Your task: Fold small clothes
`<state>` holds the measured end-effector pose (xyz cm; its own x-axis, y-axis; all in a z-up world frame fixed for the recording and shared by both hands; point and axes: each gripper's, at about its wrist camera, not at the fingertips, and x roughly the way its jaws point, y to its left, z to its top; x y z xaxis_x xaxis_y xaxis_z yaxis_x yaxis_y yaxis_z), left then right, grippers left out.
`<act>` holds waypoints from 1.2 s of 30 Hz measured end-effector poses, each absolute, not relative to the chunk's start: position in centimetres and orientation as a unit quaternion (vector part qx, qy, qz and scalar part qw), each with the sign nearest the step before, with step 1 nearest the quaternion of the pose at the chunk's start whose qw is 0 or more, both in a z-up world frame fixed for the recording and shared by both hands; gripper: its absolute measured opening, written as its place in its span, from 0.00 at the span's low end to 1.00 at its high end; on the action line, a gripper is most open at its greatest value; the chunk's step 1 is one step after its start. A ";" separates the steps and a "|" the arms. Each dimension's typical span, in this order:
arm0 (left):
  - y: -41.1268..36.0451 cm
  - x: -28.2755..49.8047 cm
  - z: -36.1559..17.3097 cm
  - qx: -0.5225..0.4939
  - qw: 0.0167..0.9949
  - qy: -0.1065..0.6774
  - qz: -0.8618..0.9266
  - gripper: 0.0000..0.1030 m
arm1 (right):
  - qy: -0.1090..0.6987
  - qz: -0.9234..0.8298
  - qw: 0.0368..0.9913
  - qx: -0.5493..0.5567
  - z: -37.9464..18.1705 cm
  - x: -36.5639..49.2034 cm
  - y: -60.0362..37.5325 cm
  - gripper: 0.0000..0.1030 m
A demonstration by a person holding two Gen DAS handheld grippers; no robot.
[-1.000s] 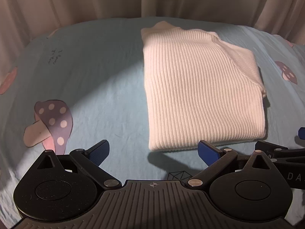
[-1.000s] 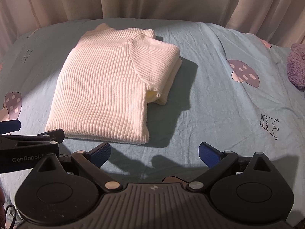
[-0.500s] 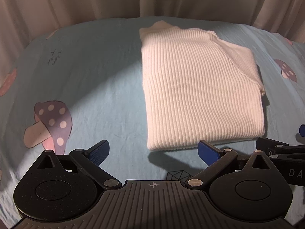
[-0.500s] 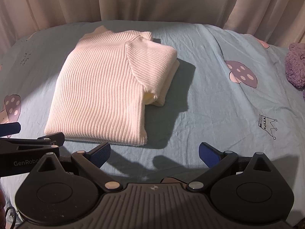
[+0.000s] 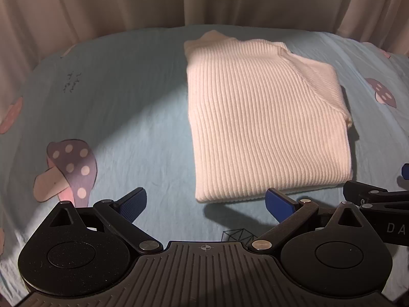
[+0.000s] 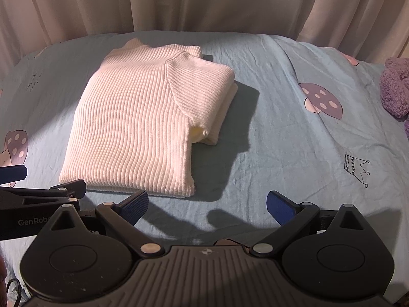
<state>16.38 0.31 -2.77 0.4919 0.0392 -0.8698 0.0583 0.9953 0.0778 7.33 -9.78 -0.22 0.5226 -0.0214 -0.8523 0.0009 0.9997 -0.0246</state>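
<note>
A white ribbed knit sweater [image 5: 265, 128] lies folded into a flat rectangle on the light blue bedsheet [image 5: 122, 117]; it also shows in the right wrist view [image 6: 143, 133], with a sleeve tucked along its right side. My left gripper [image 5: 205, 200] is open and empty, just short of the sweater's near edge. My right gripper [image 6: 207, 204] is open and empty, near the sweater's near right corner. Each gripper shows at the edge of the other's view.
The sheet has mushroom prints [image 5: 69, 168] and a crown drawing [image 6: 355, 168]. A purple plush thing [image 6: 395, 92] lies at the far right. Beige curtains [image 6: 204, 2] hang behind the bed.
Both grippers have drawn back slightly from the sweater. The sweater has not moved and both stay open.
</note>
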 end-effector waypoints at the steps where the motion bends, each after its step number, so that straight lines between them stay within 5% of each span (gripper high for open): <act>1: 0.3 16.4 -2.8 0.049 0.862 0.504 -0.005 0.99 | 0.488 -0.005 0.873 -0.011 -0.2 7.3 -9.9 0.96; 36: 0.0 16.1 -2.4 0.049 0.863 0.502 -0.014 0.99 | 0.484 -0.012 0.875 -0.008 0.2 7.2 -10.2 0.96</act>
